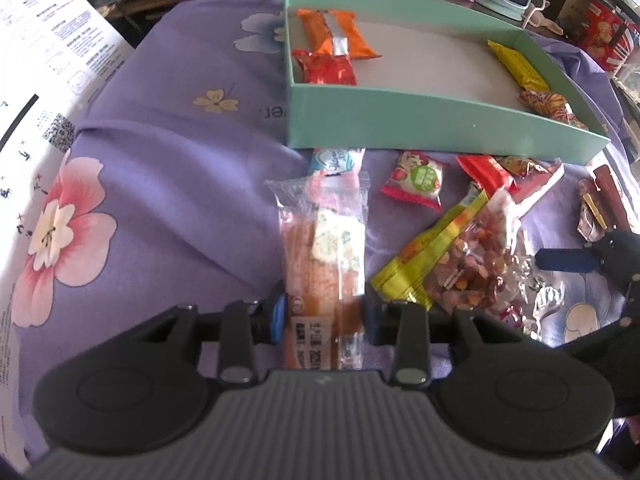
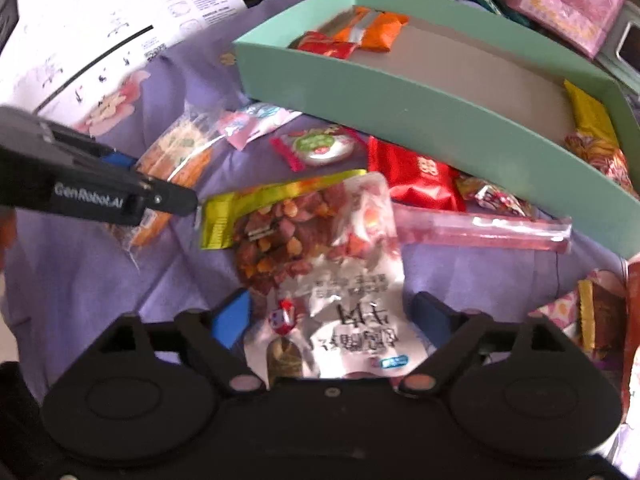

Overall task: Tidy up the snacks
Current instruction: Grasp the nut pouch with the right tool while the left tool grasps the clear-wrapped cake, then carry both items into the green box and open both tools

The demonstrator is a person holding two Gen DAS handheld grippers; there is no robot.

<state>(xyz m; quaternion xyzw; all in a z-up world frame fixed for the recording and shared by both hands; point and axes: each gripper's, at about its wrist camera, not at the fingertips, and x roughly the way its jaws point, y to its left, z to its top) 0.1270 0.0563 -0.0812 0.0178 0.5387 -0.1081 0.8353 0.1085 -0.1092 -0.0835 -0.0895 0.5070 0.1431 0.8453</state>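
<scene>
My left gripper is shut on a long clear packet with an orange snack, its pads pressing both sides near the packet's lower end. The packet also shows in the right wrist view beside the left gripper's arm. My right gripper is open, its fingers either side of a bag of red and orange nuts, which also shows in the left wrist view. The teal box holds an orange packet, a red packet and yellow snacks.
Loose snacks lie on the purple flowered cloth before the box: a red-and-white candy, a red packet, a pink zip bag. White printed paper lies at the left. Boxes clutter the back.
</scene>
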